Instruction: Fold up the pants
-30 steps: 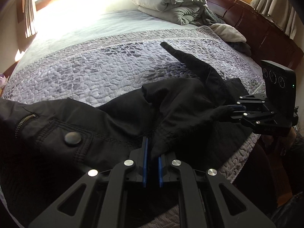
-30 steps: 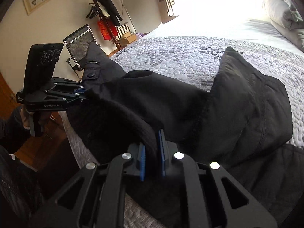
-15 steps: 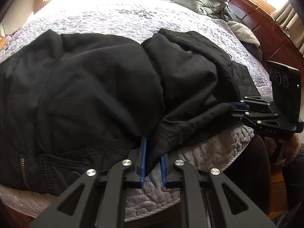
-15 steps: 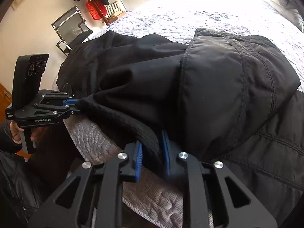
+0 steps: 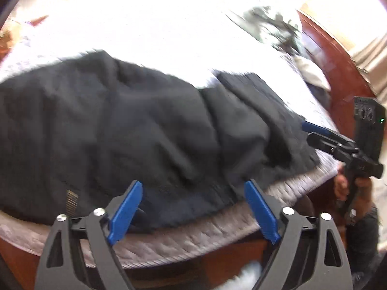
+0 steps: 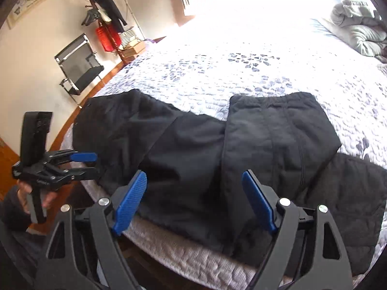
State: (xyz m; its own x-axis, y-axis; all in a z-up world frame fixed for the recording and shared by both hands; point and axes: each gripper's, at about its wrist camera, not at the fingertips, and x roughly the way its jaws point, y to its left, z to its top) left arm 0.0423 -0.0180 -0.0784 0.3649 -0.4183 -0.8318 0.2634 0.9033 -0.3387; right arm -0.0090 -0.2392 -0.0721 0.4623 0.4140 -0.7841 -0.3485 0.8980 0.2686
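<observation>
The black pants (image 6: pixel 193 140) lie folded along the bed's front edge, with one end doubled over on the right (image 6: pixel 278 130). My right gripper (image 6: pixel 194 176) hovers just above their near edge; its jaws are opening wide and the blue pads touch no cloth. My left gripper (image 5: pixel 193 186) is likewise opening, with its fingers apart over the pants (image 5: pixel 145 133) near a zipper (image 5: pixel 71 199). The left wrist view is blurred. Each gripper also shows in the other's view: the left gripper (image 6: pixel 93 165) stands off the bed's left corner and the right gripper (image 5: pixel 307 130) at the pants' right end.
The quilted grey bedspread (image 6: pixel 241 72) stretches away behind the pants. A black quilted cloth (image 6: pixel 350 193) lies under their right end. A bundled duvet (image 6: pixel 355 29) sits at the far right. A chair (image 6: pixel 79 65) and a coat rack (image 6: pixel 101 17) stand by the wall. A wooden bed frame (image 5: pixel 338 72) is at the right.
Both grippers were shut on the pants' hem and have let go; their jaws now stand wide. The lifted cloth has come down flat on the bed. The left view has swung and blurred.
</observation>
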